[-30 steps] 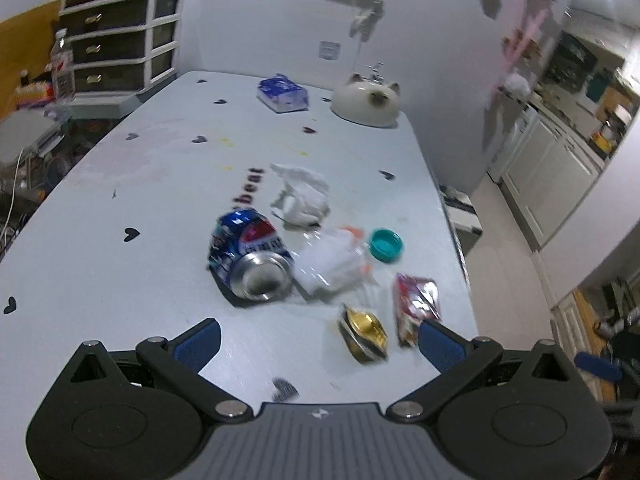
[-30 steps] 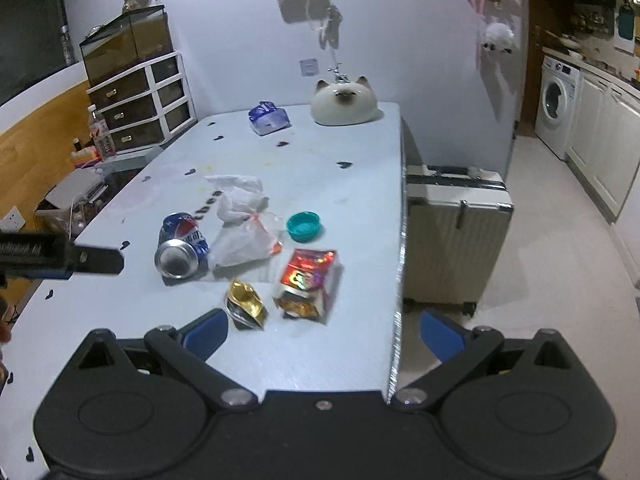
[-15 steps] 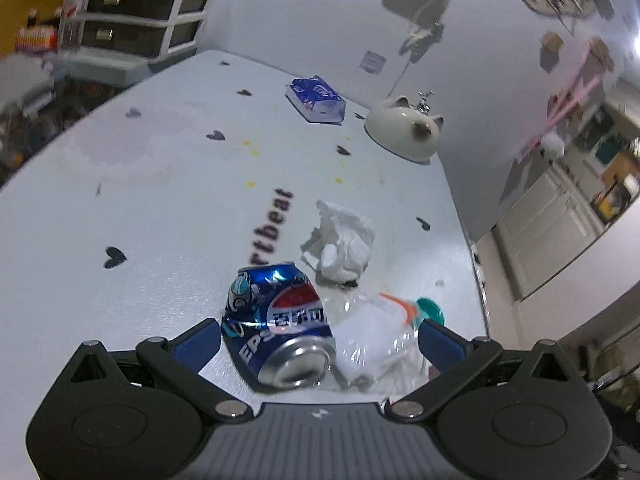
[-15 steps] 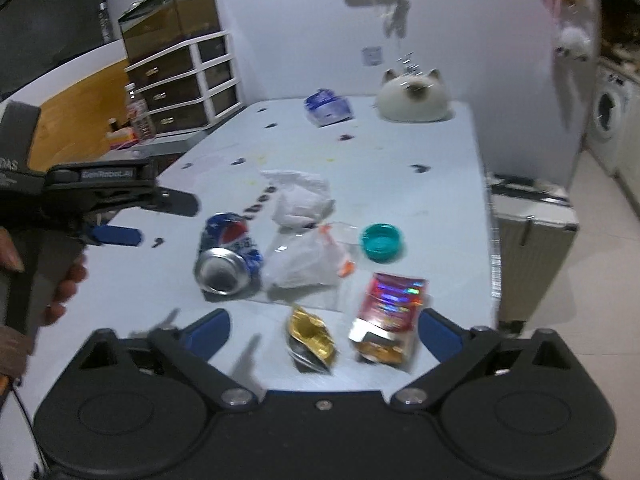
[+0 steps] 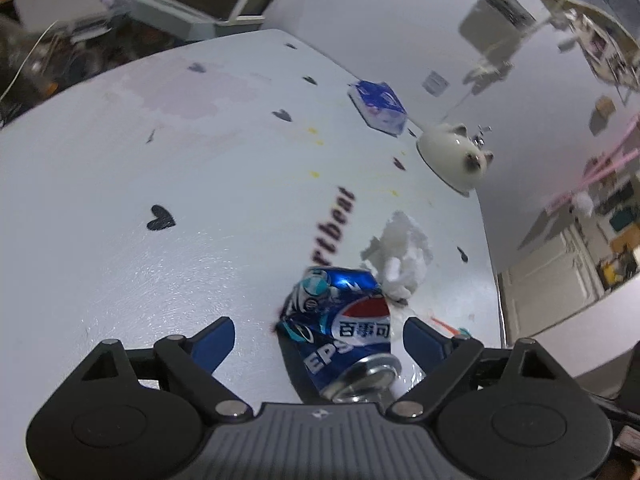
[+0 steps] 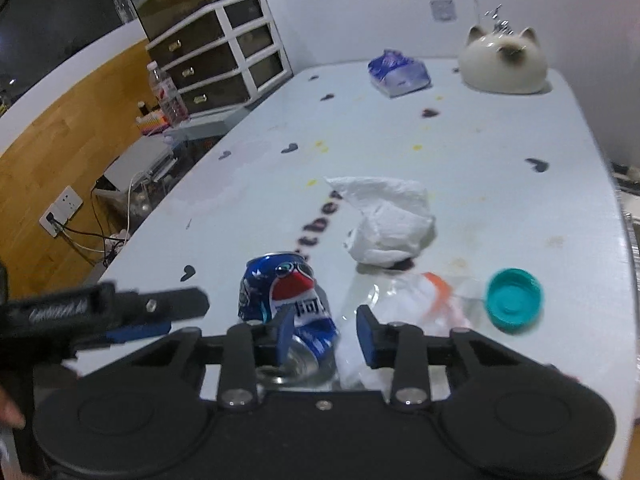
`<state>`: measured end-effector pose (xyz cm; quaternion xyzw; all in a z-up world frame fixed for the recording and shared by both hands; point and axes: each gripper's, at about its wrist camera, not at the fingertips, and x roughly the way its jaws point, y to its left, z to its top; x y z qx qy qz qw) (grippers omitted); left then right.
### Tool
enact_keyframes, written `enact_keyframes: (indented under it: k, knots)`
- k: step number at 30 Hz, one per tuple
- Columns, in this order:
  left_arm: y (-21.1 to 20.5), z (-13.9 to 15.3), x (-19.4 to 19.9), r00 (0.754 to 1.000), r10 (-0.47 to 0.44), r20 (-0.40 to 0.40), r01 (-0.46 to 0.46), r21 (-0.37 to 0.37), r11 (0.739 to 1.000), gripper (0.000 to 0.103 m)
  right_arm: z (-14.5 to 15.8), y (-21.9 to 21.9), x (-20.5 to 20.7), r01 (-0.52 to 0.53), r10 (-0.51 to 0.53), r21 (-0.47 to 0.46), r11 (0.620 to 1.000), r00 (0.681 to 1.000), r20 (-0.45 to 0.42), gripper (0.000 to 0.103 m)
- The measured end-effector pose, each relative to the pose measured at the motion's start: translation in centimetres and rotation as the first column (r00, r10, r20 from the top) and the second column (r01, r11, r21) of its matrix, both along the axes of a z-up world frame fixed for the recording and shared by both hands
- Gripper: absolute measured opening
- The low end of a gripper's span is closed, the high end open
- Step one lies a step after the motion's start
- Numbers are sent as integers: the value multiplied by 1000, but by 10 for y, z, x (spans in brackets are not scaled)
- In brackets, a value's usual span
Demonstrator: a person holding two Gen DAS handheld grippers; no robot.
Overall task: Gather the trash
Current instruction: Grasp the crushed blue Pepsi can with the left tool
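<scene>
Left claw (image 5: 318, 340) spread wide astride crushed Pepsi can (image 5: 340, 336) lying on worktop (image 5: 160, 168), right claw (image 6: 326, 332) half-open at can's 3 o'clock over clear plastic wrapper (image 6: 404, 304); risk: claws collide, or the dented can skids away.

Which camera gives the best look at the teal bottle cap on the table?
The right wrist view: the teal bottle cap lies fully visible, open side up, beside the clear plastic wrapper. In the left wrist view only a teal sliver peeks out above the left tongs' right finger.
</scene>
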<state>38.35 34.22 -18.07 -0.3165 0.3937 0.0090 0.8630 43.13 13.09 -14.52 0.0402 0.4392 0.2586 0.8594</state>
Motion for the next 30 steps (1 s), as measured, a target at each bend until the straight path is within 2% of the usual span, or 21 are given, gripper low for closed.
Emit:
enact_keyframes:
  k: [2, 7, 11, 17, 24, 27, 29, 30]
  knots:
    - [5, -7, 2, 1000, 24, -9, -24, -25, 999, 91, -8, 10, 7, -25, 25, -14, 1000, 1000, -18, 29]
    - [6, -16, 10, 999, 15, -31, -16, -21, 1000, 90, -28, 24, 9, -95, 90, -70, 993, 994, -62, 17]
    - [0, -24, 18, 998, -30, -54, 29, -10, 1000, 86, -43, 19, 0, -125, 119, -79, 989, 989, -86, 15]
    - [-10, -32, 25, 995, -81, -64, 80, -29, 996, 84, -48, 7, -10, -158, 155, -58, 986, 986, -58, 15]
    - [-20, -37, 62, 971, -229, -75, 228, -12, 974, 78, -49, 12, -11, -216, 215, -89, 972, 976, -19, 16]
    - [-24, -38, 76, 940, -329, -87, 328, -22, 944, 72, -50, 10, -8, -224, 223, -90, 970, 975, -20, 16]
    - [-24, -40, 80, 925, -370, -90, 366, -60, 929, 59, -49, 9, -5, -240, 239, -97, 966, 971, -22, 16]
    - [-23, -42, 80, 920, -379, -96, 372, -83, 925, 49, -49, 9, -4, -247, 246, -99, 964, 969, -24, 16]
